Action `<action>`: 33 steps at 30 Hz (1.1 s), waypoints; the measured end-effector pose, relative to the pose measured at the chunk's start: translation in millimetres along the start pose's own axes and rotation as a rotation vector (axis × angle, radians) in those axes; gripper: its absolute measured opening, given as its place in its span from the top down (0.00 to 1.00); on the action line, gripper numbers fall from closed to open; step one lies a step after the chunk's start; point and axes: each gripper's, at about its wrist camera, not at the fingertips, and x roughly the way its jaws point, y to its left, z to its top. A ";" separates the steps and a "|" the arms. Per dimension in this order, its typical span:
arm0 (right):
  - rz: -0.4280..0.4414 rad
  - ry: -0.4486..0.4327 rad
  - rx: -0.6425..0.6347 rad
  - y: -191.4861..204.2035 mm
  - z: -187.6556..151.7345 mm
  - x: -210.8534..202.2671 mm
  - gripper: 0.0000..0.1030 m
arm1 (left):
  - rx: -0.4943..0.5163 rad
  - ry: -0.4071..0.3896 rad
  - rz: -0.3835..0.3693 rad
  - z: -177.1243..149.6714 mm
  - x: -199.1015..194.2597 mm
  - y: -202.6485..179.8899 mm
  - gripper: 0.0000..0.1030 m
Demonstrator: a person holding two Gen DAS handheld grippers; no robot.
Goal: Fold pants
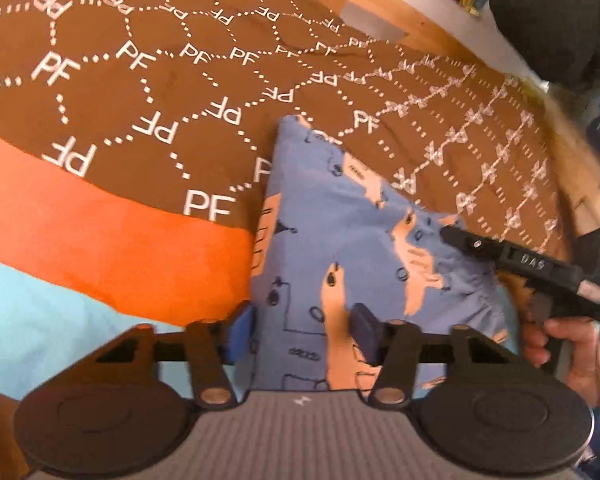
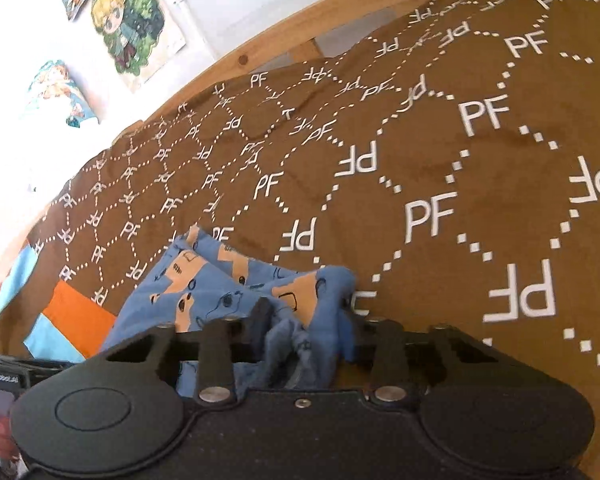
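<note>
- Right gripper [image 2: 302, 320]: fingers clamped on bunched pants [image 1: 340, 248] edge at 6 o'clock.
- Left gripper [image 1: 302, 332]: fingers apart, straddling cloth; pinch fully before lifting.
- Raise both evenly over the bed cover [image 1: 148, 92].

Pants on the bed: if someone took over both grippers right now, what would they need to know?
Left gripper: jaws part open, astride the near edge of the pants; no clear pinch.
Right gripper: shut on a bunched edge of the pants, lifting it slightly.
Pants: blue, printed, lying on the brown blanket, seemingly already doubled lengthwise.
Done: both edges reached, right side gripped.
Left: probably close the left jaws, then carry the near edge over to the far end and smooth.
</note>
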 end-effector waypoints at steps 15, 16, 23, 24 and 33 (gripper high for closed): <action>-0.185 -0.089 -0.279 49.6 -10.2 -7.9 0.89 | 0.127 -0.019 0.128 2.3 -11.6 -31.0 0.84; -0.185 -0.092 -0.280 49.8 -10.1 -8.2 0.89 | 0.123 -0.019 0.127 2.2 -12.0 -30.3 0.84; -0.206 -0.112 -0.321 56.4 -11.0 -11.3 0.90 | 0.130 -0.028 0.123 1.6 -13.6 -31.7 0.86; -0.206 -0.116 -0.334 58.3 -11.1 -11.9 0.90 | 0.133 -0.032 0.122 1.5 -14.6 -31.8 0.86; -0.214 -0.168 -0.429 74.0 -6.8 -20.6 0.91 | 0.156 -0.075 0.114 1.7 -25.6 -38.6 0.87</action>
